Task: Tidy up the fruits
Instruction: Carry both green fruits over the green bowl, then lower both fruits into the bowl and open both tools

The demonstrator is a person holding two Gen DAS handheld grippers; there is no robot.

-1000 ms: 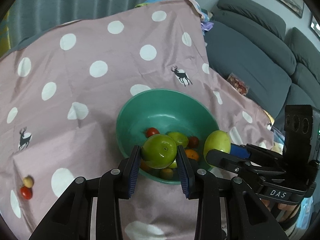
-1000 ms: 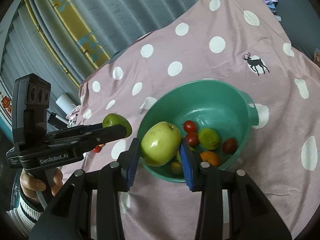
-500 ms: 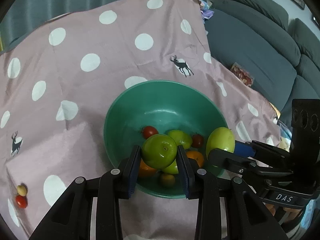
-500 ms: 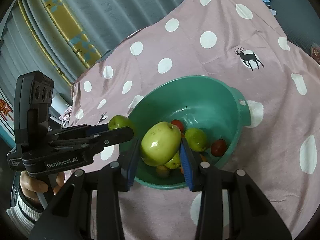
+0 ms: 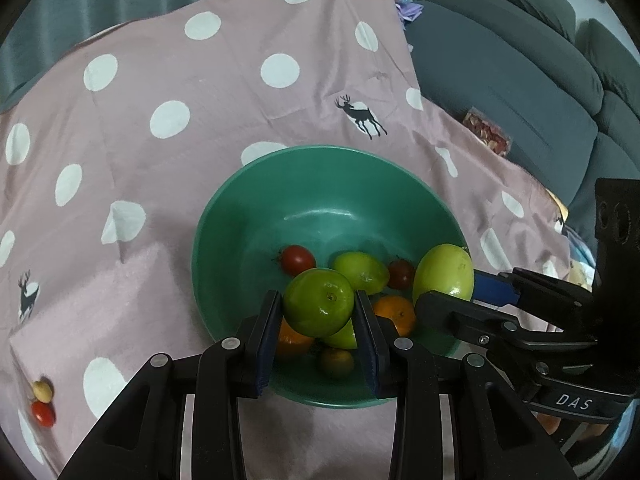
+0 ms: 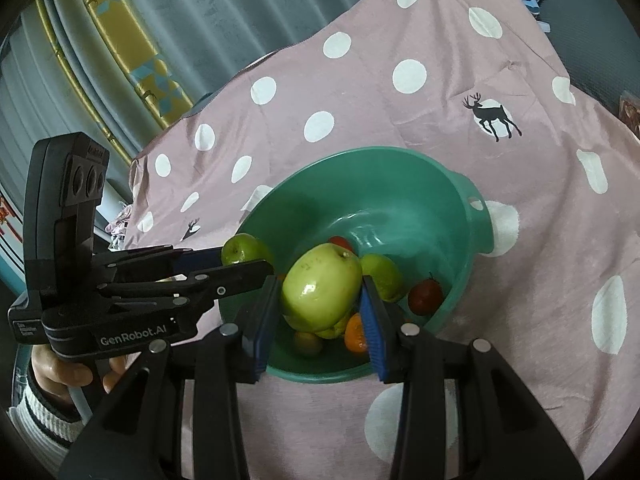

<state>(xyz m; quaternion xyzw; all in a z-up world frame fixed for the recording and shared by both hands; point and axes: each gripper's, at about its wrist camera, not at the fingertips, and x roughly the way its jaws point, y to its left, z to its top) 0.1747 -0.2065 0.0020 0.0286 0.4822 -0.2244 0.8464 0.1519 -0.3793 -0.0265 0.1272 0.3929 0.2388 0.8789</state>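
While both grippers clamp green fruits above the bowl (image 5: pixel 224 216), two small fruits (image 5: pixel 42 402), perhaps tomatoes, lie apart.

Colours here are pretty loud: teal-green bowl (image 5: pixel 256 236) on a dusty pink cloth (image 5: pixel 200 92) with white polka dots and little dark deer prints. The left claw (image 5: pixel 318 320), black with blue pads, has a darker green fruit (image 5: pixel 319 302) between them. The right claw (image 6: pixel 320 308), same black and blue, has a paler yellow-green one (image 6: pixel 322 286). Just beyond them sit red tomatoes (image 5: pixel 297 258) and orange citrus (image 5: pixel 394 312). Grey-blue sofa (image 5: pixel 520 76) further off.
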